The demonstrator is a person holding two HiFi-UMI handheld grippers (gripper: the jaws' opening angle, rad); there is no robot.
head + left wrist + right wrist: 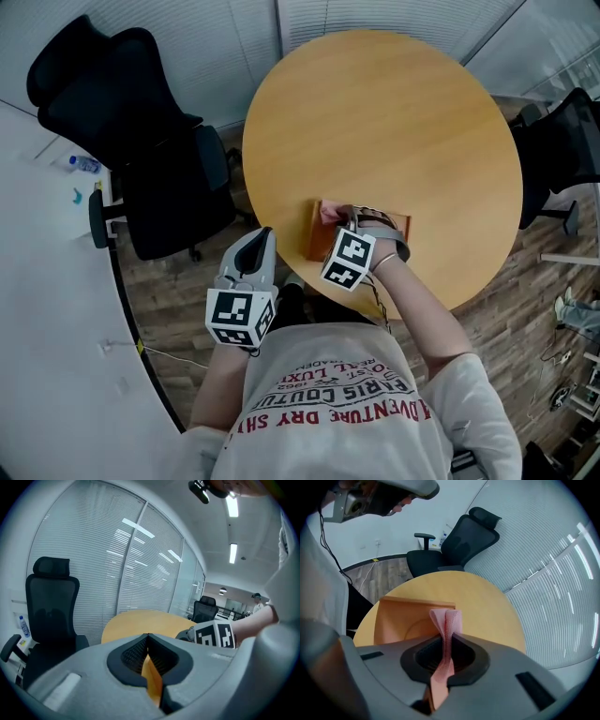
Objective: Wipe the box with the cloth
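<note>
- Pink cloth (446, 620) is clamped in the right gripper (447, 656), just above the brown box (393, 620).
- The box is set on the round wooden table (394, 122), near its edge.
- The left gripper (149, 639) is held beside the table, its jaws pressed together with nothing between them.

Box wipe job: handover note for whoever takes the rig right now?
Left hand-held gripper: shut, empty, held off the table's near edge.
Right hand-held gripper: shut on the pink cloth, over the box.
Box sits on the table, near the person's edge.
Done: cloth gripped and at the box.
Left: the wiping; how much is wiped can't be told.
</note>
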